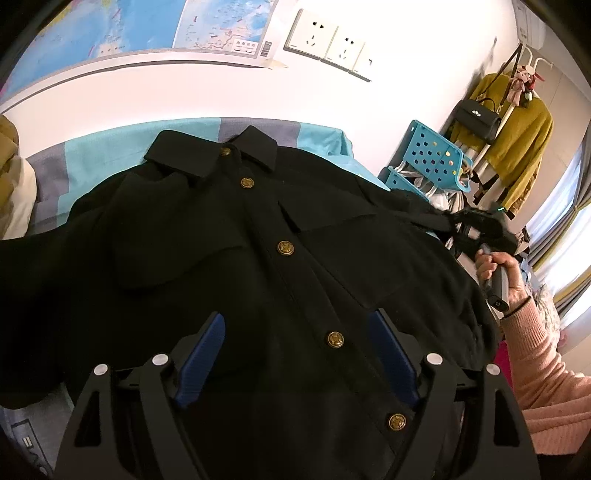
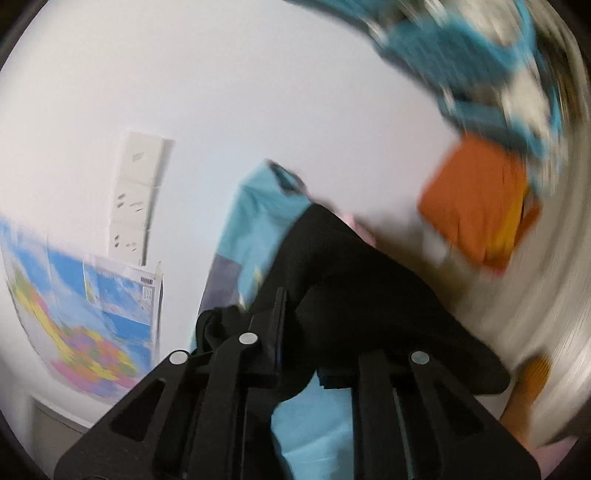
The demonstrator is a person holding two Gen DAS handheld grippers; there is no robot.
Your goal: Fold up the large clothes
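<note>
Left wrist view: left hand-held gripper (image 1: pixel 295 354) spread wide, holding nothing, over the black jacket (image 1: pixel 258 240) lying buttoned, face-up on the blue-striped bed (image 1: pixel 110 147); heavy matte cloth, brass buttons (image 1: pixel 285 247). Right wrist view, blurred: right hand-held gripper (image 2: pixel 306 354) clamped on a jacket sleeve (image 2: pixel 351 280); thick fabric may slip or drag the jacket askew.

Shirt (image 1: pixel 258 258) lies front-up on the bed (image 1: pixel 92 155), collar (image 1: pixel 225 151) toward the wall; map (image 1: pixel 129 26) and sockets (image 1: pixel 328 44) on the wall behind. Left gripper (image 1: pixel 295 354) sits over the lower placket. Right gripper (image 1: pixel 476 229) at the shirt's right edge, shelf rack (image 1: pixel 428 162) and hanging clothes (image 1: pixel 517 133) beyond.
</note>
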